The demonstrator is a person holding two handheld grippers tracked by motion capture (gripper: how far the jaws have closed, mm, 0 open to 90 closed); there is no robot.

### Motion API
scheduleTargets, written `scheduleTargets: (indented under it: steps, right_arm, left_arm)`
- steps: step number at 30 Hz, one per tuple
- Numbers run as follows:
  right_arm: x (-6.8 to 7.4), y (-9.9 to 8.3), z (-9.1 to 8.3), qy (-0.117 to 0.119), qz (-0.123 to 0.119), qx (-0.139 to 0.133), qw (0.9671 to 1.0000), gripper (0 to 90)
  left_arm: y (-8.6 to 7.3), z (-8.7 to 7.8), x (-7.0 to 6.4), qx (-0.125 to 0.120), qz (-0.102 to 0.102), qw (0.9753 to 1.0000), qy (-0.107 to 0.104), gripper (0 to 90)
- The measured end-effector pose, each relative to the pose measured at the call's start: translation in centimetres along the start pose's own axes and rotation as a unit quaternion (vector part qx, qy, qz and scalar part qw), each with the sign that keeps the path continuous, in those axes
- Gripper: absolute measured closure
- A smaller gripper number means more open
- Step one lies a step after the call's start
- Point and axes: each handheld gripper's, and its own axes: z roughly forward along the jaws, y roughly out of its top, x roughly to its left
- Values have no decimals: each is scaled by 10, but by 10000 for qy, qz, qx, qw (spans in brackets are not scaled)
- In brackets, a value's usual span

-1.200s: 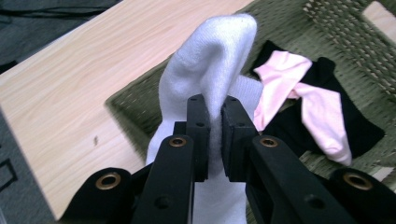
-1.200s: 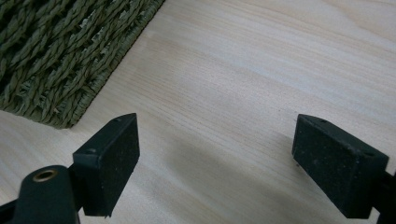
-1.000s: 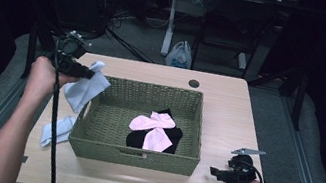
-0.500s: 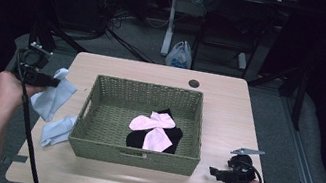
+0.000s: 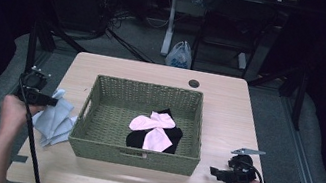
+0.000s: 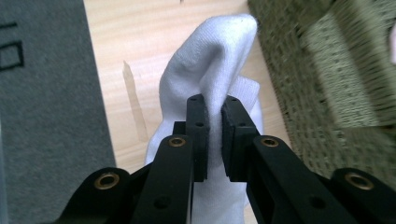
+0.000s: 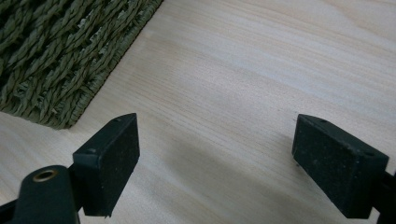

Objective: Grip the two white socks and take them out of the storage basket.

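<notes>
Left, L tongs clamped on white sock by table edge, R tongs apart, bare wood.

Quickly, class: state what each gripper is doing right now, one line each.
Left gripper: closed, pinching a fold of the white knitted sock beside the green woven basket.
Right gripper: open, holding nothing, above the pale wooden table.

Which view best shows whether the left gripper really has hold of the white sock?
The left gripper view: the left gripper has its jaws pinched on a fold of the white sock. The high view shows the sock small, beside the basket. The right gripper view shows table and basket.
</notes>
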Motion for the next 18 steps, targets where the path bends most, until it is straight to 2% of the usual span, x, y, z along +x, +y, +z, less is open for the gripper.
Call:
scheduleTargets:
  steps: [7, 12, 14, 15, 16, 18]
  right_arm:
    - [0, 0, 0, -2, -13, -4, 10000, 147]
    - [0, 0, 0, 0, -6, 4, 10000, 147]
    - [0, 0, 0, -15, -7, 8, 10000, 147]
    - [0, 0, 0, -16, 2, -11, 10000, 147]
    - [0, 0, 0, -18, 5, -4, 10000, 147]
    - [0, 0, 0, -1, -6, 5, 10000, 147]
  left_arm:
    - [-10, 34, 2, 168, -217, 9996, -78, 827]
    - [-12, 47, 3, 230, -296, 9992, -135, 796]
    - [-12, 48, 3, 237, -296, 9991, -168, 734]
    - [-13, 48, 3, 253, -320, 9991, -143, 677]
    - [-13, 47, 2, 284, -325, 9990, -114, 583]
    - [-14, 44, 2, 280, -325, 9991, -67, 471]
